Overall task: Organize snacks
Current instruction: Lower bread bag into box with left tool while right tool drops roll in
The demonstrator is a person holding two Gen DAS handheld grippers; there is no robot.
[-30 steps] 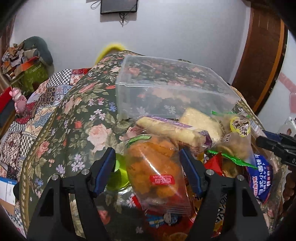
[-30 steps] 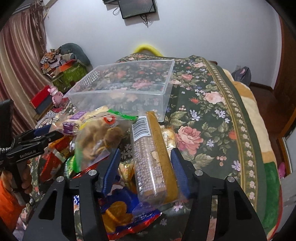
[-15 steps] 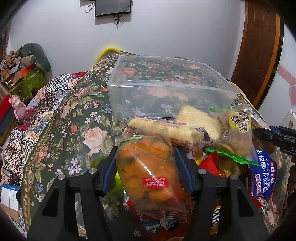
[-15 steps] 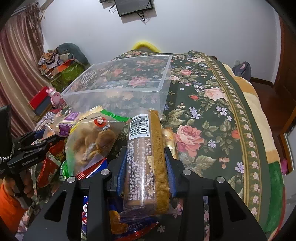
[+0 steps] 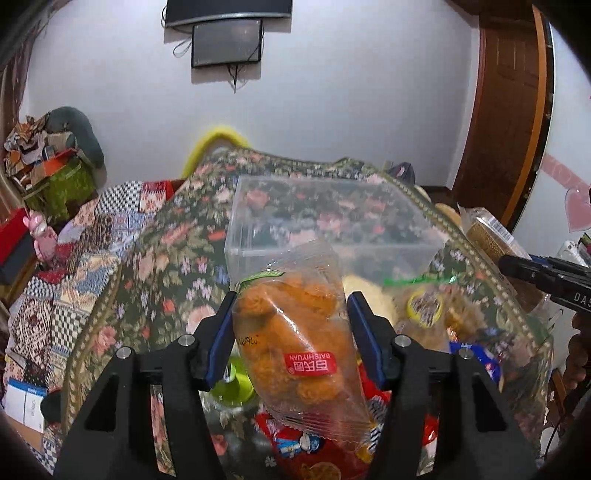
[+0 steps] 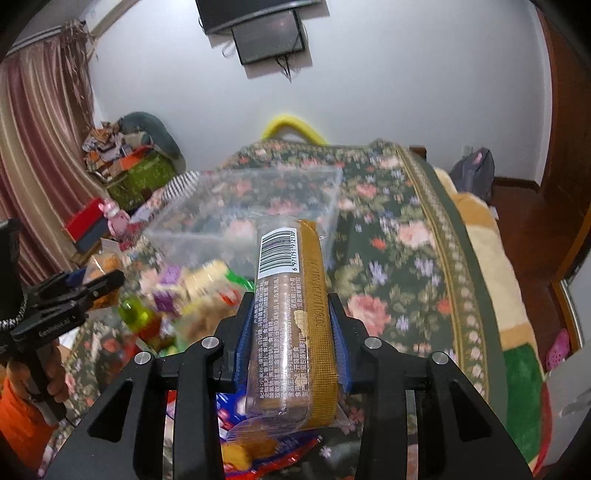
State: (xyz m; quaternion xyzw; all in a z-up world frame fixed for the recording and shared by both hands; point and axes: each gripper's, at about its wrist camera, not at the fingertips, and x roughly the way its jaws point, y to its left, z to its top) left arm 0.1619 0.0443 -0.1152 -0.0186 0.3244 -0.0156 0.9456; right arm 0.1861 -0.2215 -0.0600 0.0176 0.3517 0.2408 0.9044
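My left gripper [image 5: 291,317] is shut on a clear bag of orange fried snacks [image 5: 295,332] with a red label, lifted above the snack pile [image 5: 424,314]. My right gripper [image 6: 291,317] is shut on a long gold-edged cracker pack [image 6: 291,321] with a barcode, held above the pile [image 6: 192,295]. A clear plastic box [image 5: 332,221] stands empty on the floral cloth just beyond both grippers; it also shows in the right wrist view [image 6: 251,206]. The right gripper with its pack shows at the right edge of the left wrist view [image 5: 546,273], the left gripper at the left edge of the right wrist view [image 6: 70,295].
The floral cloth [image 6: 399,236] covers a table. A green bottle cap [image 5: 236,380] lies under my left gripper. Clutter, a pink toy [image 6: 114,218] and boxes stand at the left. A door [image 5: 509,110] is on the right, a screen [image 6: 269,33] on the wall.
Both grippers closed on their packs and lifted them off the pile, moving up and towards the clear box.
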